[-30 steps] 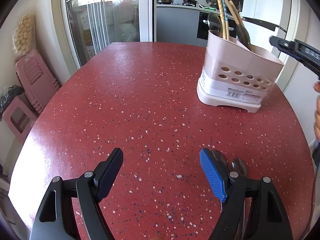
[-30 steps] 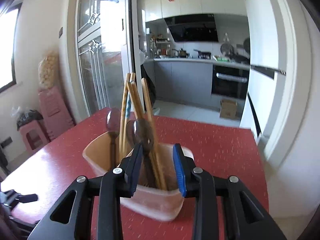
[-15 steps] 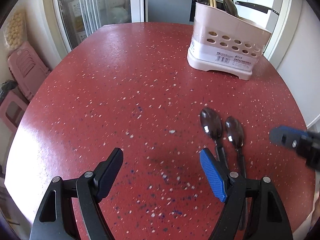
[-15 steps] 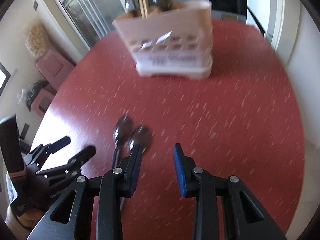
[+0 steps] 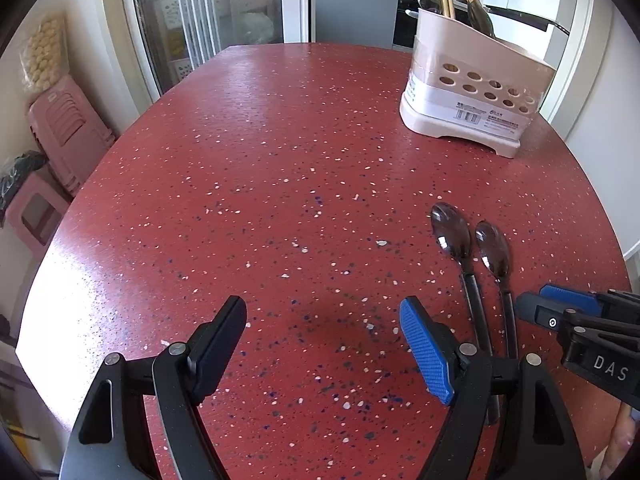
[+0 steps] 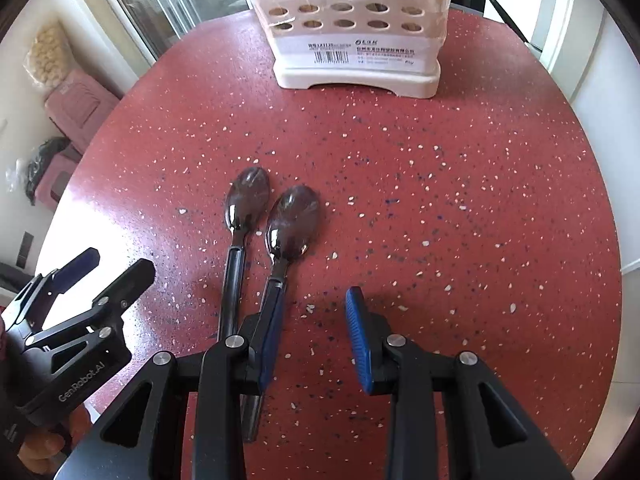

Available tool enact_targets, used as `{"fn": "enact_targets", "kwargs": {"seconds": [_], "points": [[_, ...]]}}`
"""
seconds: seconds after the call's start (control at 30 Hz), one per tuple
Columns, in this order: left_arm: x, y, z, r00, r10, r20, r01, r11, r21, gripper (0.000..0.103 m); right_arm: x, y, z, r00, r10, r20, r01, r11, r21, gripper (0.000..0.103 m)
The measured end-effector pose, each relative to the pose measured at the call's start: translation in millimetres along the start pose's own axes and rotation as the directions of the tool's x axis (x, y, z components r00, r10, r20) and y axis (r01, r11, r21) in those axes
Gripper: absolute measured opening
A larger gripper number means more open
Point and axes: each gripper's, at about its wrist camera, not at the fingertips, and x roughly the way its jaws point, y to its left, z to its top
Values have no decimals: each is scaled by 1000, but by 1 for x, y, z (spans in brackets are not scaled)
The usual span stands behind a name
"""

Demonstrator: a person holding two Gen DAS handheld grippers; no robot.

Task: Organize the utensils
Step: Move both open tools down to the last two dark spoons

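On the red speckled table, going left to right: the left gripper hangs over bare tabletop, its 2 jaws spread wide with nothing between them. Just to its right lie 2 dark spoons side by side, the left spoon and the right spoon, bowls toward the holder, handles toward the grippers. The right gripper hovers low over the handles, 2 jaws parted and clasping nothing; its left finger sits above the right spoon's handle. Farther back stands 1 pale utensil holder, with several chopsticks and spoons upright inside.
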Motion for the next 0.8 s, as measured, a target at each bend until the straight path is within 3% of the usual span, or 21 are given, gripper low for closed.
{"fn": "enact_targets", "kwargs": {"seconds": [0.4, 0.8], "points": [[2, 19, 1, 1000, -6, -3, 6, 998, -55, 102, 13, 33, 8, 993, -115, -8, 114, 991, -70, 35], [3, 5, 4, 999, -42, -20, 41, 998, -41, 102, 12, 12, 20, 996, -17, -85, 19, 1000, 18, 29]]}}
